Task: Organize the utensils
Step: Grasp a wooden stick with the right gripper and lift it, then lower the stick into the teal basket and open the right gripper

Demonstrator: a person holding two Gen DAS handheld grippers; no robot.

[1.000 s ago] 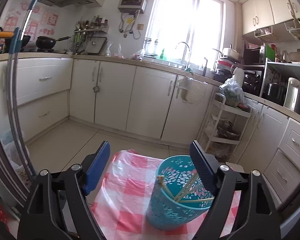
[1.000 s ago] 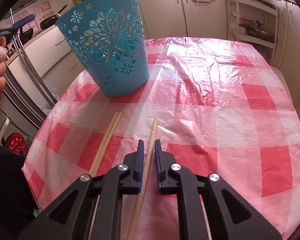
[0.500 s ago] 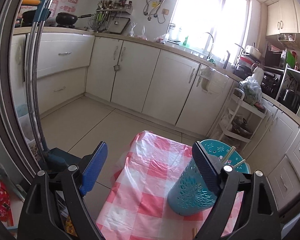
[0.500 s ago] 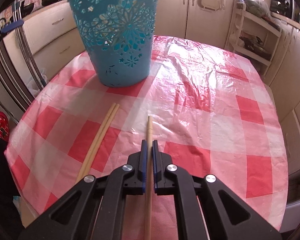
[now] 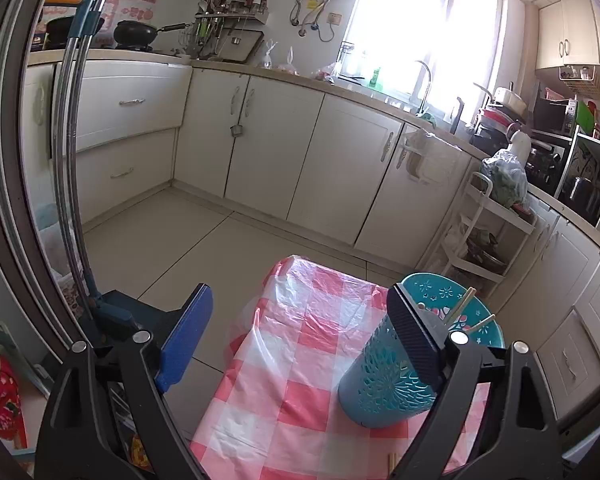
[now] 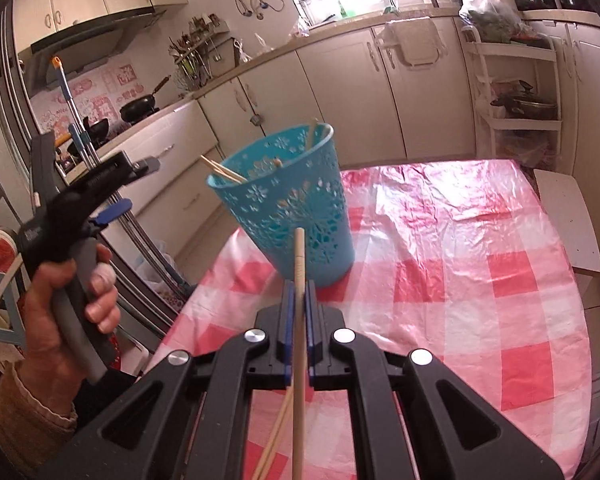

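Note:
A teal lattice basket stands on the red-and-white checked tablecloth and holds several wooden chopsticks. My right gripper is shut on one wooden chopstick, lifted off the table and pointing at the basket. Two more chopsticks lie on the cloth below it. My left gripper is open and empty, held up left of the basket; it also shows in the right wrist view, in a hand.
White kitchen cabinets run along the walls. A white trolley shelf stands behind the table. A mop handle and a steel fridge edge are at the left. A white board sits at the table's right.
My right gripper closed on the single chopstick and raised it off the cloth toward the basket. My left gripper drew back and to the left of the basket.

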